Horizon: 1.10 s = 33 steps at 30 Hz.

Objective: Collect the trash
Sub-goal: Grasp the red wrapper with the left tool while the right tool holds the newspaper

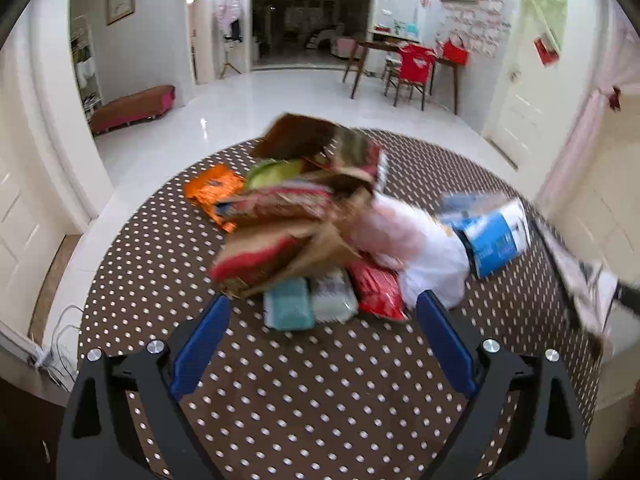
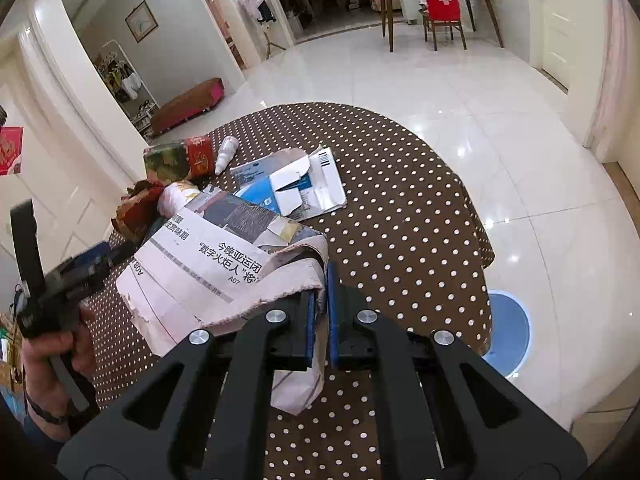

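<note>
A heap of trash [image 1: 304,216] lies on the round brown polka-dot table [image 1: 320,400]: cardboard packs, an orange wrapper [image 1: 212,192], a teal pack [image 1: 289,304], a red wrapper [image 1: 378,288], a white plastic bag [image 1: 424,256] and a torn blue box [image 1: 492,236]. My left gripper [image 1: 322,310] is open, just short of the heap. My right gripper [image 2: 321,280] is shut on a crumpled newspaper [image 2: 200,264], held above the table. The blue box [image 2: 288,188] and a small white bottle [image 2: 226,154] lie beyond it. The left gripper also shows at the left of the right wrist view [image 2: 68,280].
A blue round bin [image 2: 508,332] stands on the white tile floor right of the table. A dining table with a red-covered chair [image 1: 414,68] stands far back. A brown bench [image 1: 132,108] sits by the left wall. The newspaper also shows at the right edge of the left wrist view [image 1: 580,276].
</note>
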Available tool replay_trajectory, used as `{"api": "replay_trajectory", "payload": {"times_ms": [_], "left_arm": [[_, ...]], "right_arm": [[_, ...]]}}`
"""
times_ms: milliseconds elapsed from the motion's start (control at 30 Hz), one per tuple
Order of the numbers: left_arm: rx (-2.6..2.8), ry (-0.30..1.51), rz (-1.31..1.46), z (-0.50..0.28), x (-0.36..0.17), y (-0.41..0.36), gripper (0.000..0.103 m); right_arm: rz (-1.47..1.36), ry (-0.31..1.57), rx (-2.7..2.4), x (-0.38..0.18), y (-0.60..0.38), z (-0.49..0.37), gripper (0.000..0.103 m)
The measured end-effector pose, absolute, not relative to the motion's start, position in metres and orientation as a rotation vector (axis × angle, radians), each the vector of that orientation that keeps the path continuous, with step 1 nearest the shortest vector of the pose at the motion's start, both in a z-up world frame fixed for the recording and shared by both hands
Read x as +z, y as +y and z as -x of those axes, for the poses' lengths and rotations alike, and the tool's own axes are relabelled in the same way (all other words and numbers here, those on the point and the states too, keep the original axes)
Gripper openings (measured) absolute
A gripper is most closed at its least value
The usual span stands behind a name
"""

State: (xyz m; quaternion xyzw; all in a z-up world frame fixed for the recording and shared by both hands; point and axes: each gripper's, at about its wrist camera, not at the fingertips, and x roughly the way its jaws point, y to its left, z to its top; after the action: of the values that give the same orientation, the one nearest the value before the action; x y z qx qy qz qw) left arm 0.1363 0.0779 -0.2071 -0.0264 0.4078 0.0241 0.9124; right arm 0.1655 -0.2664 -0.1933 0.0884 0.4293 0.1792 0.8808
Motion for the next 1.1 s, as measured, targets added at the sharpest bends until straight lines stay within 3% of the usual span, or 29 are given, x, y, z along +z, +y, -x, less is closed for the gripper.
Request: {"api": "replay_trajectory", "payload": {"times_ms": [100, 233, 400, 467, 533, 1100], "left_arm": [[0.034, 0.857, 0.039, -0.138, -0.218, 0.067, 0.092], [0.03, 0.898, 0.004, -0.157, -0.234, 0.054, 0.063], [0.045, 0.892, -0.097, -0.174, -0.241, 0.039, 0.062], [0.034, 0.887, -0.109, -0.178, -0.24, 0.036, 0.05], [-0.008, 0.879, -0.103, -0.179, -0.236, 0.035, 0.026], [-0.076, 0.907, 0.03, -0.11, -0.223, 0.059, 0.027]], "right_arm": [[-0.199, 0.898, 0.376, -0.196, -0.268, -0.17, 0.006], [-0.211, 0.902, 0.381, -0.198, -0.269, -0.172, 0.006], [-0.225, 0.9, 0.368, -0.197, -0.278, -0.17, 0.006], [-0.228, 0.9, 0.362, -0.198, -0.282, -0.169, 0.006], [-0.231, 0.901, 0.356, -0.198, -0.285, -0.168, 0.006], [-0.269, 0.858, 0.355, -0.185, -0.301, -0.162, 0.006]]}}
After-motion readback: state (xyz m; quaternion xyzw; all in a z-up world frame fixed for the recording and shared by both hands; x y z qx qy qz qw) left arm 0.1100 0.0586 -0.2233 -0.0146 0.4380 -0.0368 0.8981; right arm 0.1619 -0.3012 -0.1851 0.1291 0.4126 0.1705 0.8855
